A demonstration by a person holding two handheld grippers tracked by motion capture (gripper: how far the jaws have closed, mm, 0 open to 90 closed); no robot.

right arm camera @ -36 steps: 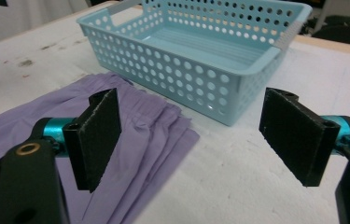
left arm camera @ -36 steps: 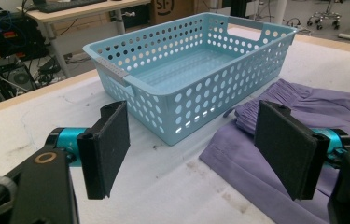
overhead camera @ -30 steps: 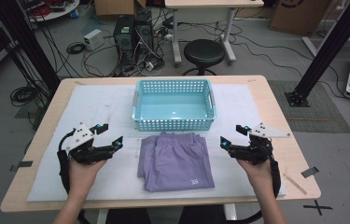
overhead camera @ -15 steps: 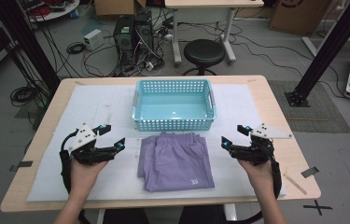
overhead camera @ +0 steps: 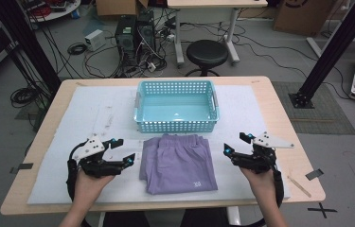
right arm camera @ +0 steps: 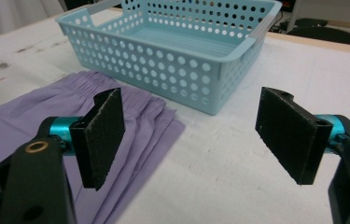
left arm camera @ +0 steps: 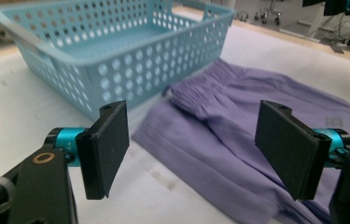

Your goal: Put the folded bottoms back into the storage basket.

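Shorts: folded purple shorts (overhead camera: pixel 179 163) lie flat on the white mat (overhead camera: pixel 71 123), at the near middle of the table, between the two grippers; the gathered waistband points toward the basket, a small white mark shows near the hem
Shorts, close up: in the left gripper view the purple cloth (left arm camera: pixel 238 135) spreads behind and between the jaws; in the right gripper view its pleated edge (right arm camera: pixel 135 116) sits behind the left-hand jaw
Left gripper: the left gripper (overhead camera: pixel 122 152) hovers just beside the shorts' left edge, jaws wide apart with nothing between them, held in the person's left hand (overhead camera: pixel 87 182)
Right gripper: the right gripper (overhead camera: pixel 237 143) hangs just off the shorts' right edge, jaws likewise spread and empty, held in the right hand (overhead camera: pixel 260 182)
Basket: a light blue perforated basket (overhead camera: pixel 139 106) stands just beyond the shorts' waistband, nothing visible inside; whether cloth and basket touch cannot be told
Table: a pale wooden table (overhead camera: pixel 288 123) carries the mat
Beyond: a black stool (overhead camera: pixel 207 53), a computer tower (overhead camera: pixel 135 30) and loose cables (overhead camera: pixel 78 47) on the grey floor
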